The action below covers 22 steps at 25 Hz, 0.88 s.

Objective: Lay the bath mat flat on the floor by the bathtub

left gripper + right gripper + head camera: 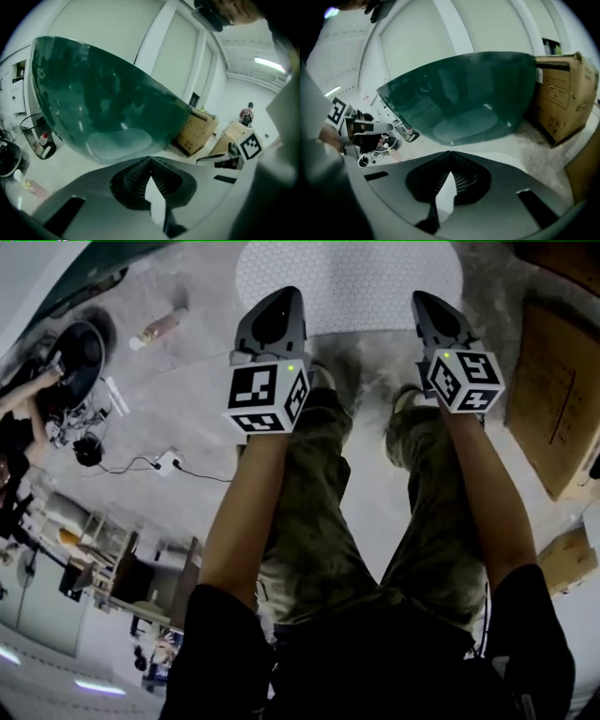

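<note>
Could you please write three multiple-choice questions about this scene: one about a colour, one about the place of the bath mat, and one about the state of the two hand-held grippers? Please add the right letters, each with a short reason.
1. What colour is the bathtub?
A. red
B. dark green
C. yellow

2. Where is the bath mat?
A. inside the bathtub
B. on a shelf
C. on the floor, ahead of the person's legs

3. How do the jaws of the left hand-held gripper and the right hand-held gripper stand?
A. both wide open
B. only the left open
C. both closed

Answers:
1 B: both gripper views show a dark green tub.
2 C: the head view shows the white mat on the floor beyond the legs.
3 C: in each gripper view the jaw tips meet.
</note>
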Each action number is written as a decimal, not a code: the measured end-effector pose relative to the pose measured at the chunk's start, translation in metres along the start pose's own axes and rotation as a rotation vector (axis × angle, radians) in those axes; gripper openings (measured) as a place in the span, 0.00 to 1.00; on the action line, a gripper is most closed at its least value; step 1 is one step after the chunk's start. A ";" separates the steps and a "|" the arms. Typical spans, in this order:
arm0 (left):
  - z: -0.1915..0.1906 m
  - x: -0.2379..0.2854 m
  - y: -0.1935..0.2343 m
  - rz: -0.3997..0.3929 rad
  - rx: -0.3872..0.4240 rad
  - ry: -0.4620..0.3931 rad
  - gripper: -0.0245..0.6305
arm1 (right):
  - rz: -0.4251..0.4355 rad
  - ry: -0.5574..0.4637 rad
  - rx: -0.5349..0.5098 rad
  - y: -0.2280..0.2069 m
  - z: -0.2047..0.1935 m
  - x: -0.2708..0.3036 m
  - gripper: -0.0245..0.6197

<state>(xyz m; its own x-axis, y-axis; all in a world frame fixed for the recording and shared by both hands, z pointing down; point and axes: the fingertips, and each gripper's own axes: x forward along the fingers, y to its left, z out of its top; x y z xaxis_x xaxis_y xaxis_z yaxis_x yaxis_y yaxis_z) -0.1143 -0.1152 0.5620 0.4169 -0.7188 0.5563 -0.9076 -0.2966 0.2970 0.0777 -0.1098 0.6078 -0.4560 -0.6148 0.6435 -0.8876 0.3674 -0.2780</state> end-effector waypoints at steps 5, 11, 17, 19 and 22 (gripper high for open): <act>-0.064 -0.060 -0.015 0.026 -0.066 0.123 0.07 | 0.000 0.054 0.149 0.044 -0.053 -0.056 0.07; -0.122 -0.110 -0.037 0.040 -0.206 0.198 0.07 | -0.083 0.166 0.214 0.063 -0.089 -0.110 0.07; -0.125 -0.153 -0.066 0.025 -0.196 0.271 0.07 | 0.034 0.194 0.097 0.090 -0.064 -0.146 0.07; -0.112 -0.173 -0.072 0.040 -0.218 0.277 0.07 | 0.079 0.247 0.062 0.105 -0.066 -0.160 0.07; -0.079 -0.196 -0.070 0.052 -0.267 0.233 0.07 | 0.090 0.273 0.058 0.116 -0.056 -0.175 0.07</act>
<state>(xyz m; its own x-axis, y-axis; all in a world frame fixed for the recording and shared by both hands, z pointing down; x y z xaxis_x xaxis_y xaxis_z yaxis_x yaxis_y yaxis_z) -0.1289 0.0958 0.4939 0.3980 -0.5566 0.7292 -0.8962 -0.0663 0.4386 0.0585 0.0798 0.5030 -0.5057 -0.3684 0.7801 -0.8501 0.3669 -0.3778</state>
